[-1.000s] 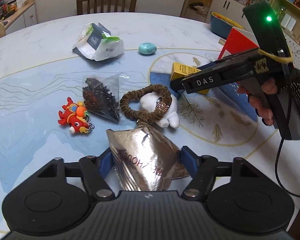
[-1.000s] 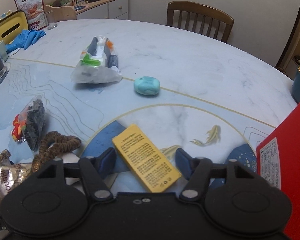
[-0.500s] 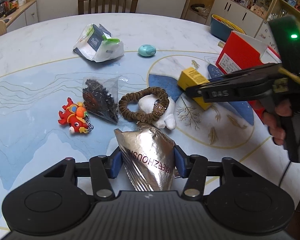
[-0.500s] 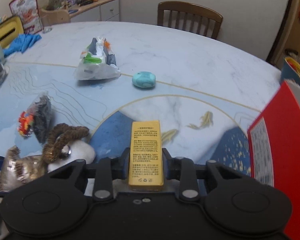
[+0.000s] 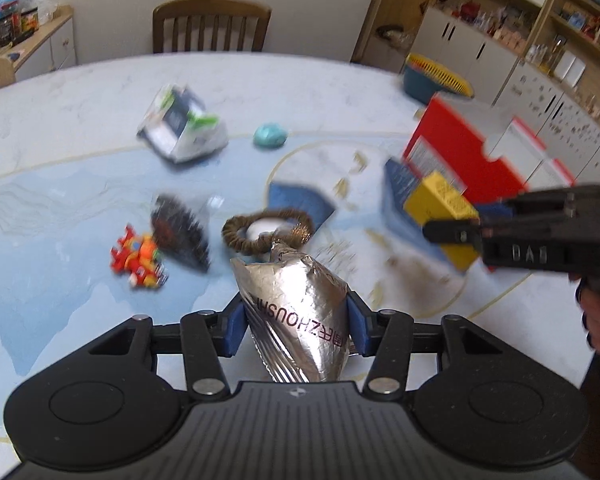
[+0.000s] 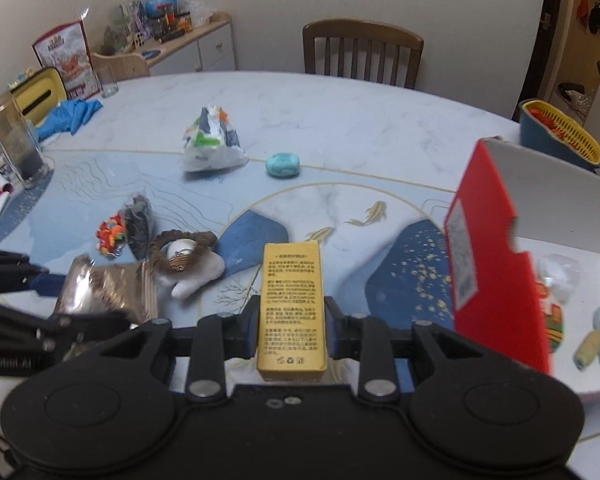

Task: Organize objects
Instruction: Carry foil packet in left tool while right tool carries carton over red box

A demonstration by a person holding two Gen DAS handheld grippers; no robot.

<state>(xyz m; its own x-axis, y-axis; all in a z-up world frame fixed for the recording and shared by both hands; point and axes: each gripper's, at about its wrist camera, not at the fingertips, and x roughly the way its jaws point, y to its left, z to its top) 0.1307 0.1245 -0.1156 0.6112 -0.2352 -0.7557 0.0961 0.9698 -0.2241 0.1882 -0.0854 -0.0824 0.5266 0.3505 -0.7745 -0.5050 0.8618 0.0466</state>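
Observation:
My left gripper [image 5: 294, 326] is shut on a silver foil packet [image 5: 296, 312] and holds it above the table; the packet also shows in the right wrist view [image 6: 108, 292]. My right gripper [image 6: 292, 322] is shut on a yellow box [image 6: 292, 304], lifted off the table; the box also shows in the left wrist view [image 5: 440, 216]. The red-walled open box [image 6: 496, 264] stands just right of the yellow box, with a few small items inside.
On the table lie a brown hair tie on a white plush [image 6: 184, 258], a dark packet [image 5: 180, 232], a red toy keychain [image 5: 138, 258], a teal soap [image 6: 283, 165], a white plastic bag [image 6: 210, 142], and a blue-yellow basket [image 6: 560, 136].
Both grippers have lifted with their loads. The right gripper carried the yellow box up and right, closer to the red box. The left gripper closed on the foil packet and raised it.

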